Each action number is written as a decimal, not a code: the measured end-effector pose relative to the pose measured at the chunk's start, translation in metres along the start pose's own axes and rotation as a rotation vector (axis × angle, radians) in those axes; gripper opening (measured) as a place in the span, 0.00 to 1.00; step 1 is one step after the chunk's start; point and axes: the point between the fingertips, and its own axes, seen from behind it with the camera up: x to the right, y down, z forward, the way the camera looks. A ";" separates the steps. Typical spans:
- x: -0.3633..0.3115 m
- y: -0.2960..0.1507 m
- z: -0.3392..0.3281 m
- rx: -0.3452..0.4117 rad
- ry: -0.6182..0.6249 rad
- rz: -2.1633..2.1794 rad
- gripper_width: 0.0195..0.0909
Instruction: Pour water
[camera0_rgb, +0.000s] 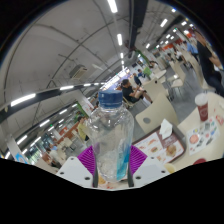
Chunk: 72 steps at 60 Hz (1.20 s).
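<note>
A clear plastic water bottle (109, 138) with a blue cap (110, 98) stands upright between my gripper's fingers. My gripper (110, 163) is shut on the bottle, its purple pads (88, 159) pressing on both sides of the lower body. A blue label patch shows on the bottle's lower right. The bottle is lifted above the white table (150, 132), and the view tilts steeply. A paper cup (201, 104) with a red band stands on the table to the right, beyond the fingers.
A tray with a printed paper liner (162, 146) lies on the table right of the bottle. This is a large food hall with rows of tables, seated people (208, 60) at the far right, and ceiling strip lights (119, 40).
</note>
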 end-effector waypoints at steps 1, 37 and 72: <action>0.002 -0.007 -0.002 0.013 0.008 -0.051 0.27; 0.274 0.040 -0.054 -0.131 0.336 -0.616 0.27; 0.294 0.071 -0.094 -0.248 0.450 -0.604 0.93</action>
